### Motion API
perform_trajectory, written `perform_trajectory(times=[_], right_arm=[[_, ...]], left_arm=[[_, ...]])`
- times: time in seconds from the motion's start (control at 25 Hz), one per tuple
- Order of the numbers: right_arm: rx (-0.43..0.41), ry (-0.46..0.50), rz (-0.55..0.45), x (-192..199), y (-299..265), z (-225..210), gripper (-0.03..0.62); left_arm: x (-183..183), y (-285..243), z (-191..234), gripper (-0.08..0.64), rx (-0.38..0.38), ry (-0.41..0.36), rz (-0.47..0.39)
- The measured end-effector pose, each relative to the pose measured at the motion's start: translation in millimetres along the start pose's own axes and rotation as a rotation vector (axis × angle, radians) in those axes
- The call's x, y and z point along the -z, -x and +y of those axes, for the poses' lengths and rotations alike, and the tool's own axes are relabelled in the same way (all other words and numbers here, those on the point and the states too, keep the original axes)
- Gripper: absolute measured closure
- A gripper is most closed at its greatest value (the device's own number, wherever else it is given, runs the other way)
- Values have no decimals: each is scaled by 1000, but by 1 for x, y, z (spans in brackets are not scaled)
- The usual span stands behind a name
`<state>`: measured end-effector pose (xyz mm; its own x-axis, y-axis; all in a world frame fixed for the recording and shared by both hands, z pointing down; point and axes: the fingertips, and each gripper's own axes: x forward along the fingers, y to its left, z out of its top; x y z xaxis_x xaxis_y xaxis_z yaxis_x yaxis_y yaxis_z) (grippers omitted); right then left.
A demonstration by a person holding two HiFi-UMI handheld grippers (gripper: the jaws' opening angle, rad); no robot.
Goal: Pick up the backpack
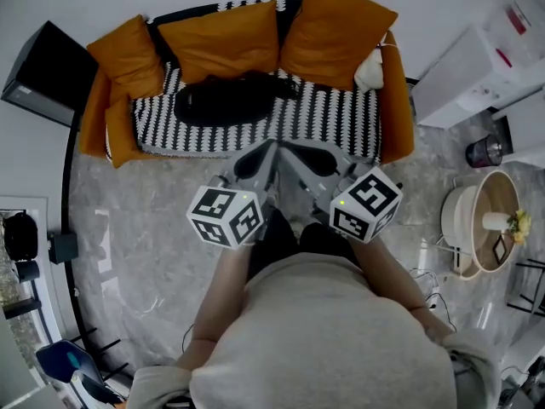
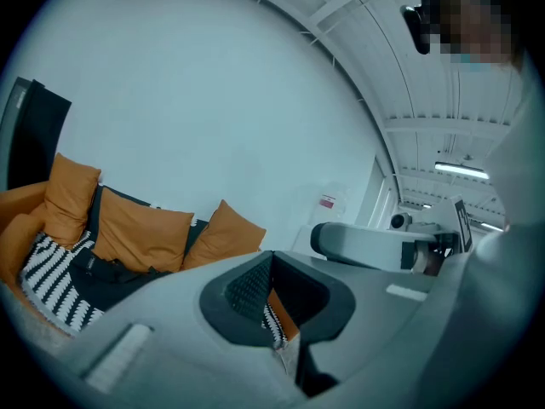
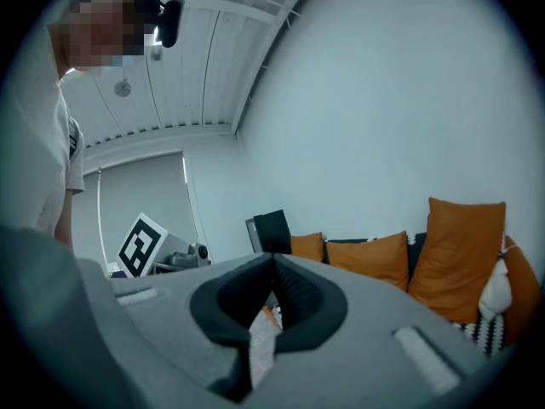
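Note:
The black backpack (image 1: 226, 99) lies flat on the striped seat of the orange sofa (image 1: 396, 109), left of the middle and below the back cushions. Both grippers are held side by side over the floor in front of the sofa, short of the backpack. My left gripper (image 1: 269, 146) is shut and empty, as is my right gripper (image 1: 287, 148). In the left gripper view the backpack (image 2: 111, 275) shows far to the left of the closed jaws (image 2: 271, 254). In the right gripper view the closed jaws (image 3: 272, 258) point at the sofa's cushions (image 3: 370, 258), and the backpack is hidden.
A black box (image 1: 47, 62) stands left of the sofa, with white cabinets (image 1: 485, 58) to its right. A round wooden table (image 1: 498, 220) and a white stool (image 1: 460, 220) stand at the right. A white soft toy (image 1: 369, 71) rests on the sofa's right end.

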<state>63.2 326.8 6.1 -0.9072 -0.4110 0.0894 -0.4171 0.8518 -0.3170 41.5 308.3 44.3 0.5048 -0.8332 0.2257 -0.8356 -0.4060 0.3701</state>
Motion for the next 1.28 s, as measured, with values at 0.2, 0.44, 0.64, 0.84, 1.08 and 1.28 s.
perform_trajectory(times=[0.2,0.44,0.64,0.84,1.08,1.28], right_arm=[[33,-24,10,-3,-33,-45,589],[72,-41,7,-24,-85,-101,589],[120,-59,17,-29,-125,-143,589],[166,-108,26,-26,-158,-184,589],[221,-132,40,-20,-187,-224,589],[271,-123,31,-22,-201,-249,589]], left_arm=[[-13,-39,35,552,25,1,32],[-47,-91,84,552,62,10,47],[-63,-128,128,552,76,11,79],[-64,-162,169,552,96,24,135],[-63,-191,203,552,130,47,180],[-56,-204,226,552,153,71,221]])
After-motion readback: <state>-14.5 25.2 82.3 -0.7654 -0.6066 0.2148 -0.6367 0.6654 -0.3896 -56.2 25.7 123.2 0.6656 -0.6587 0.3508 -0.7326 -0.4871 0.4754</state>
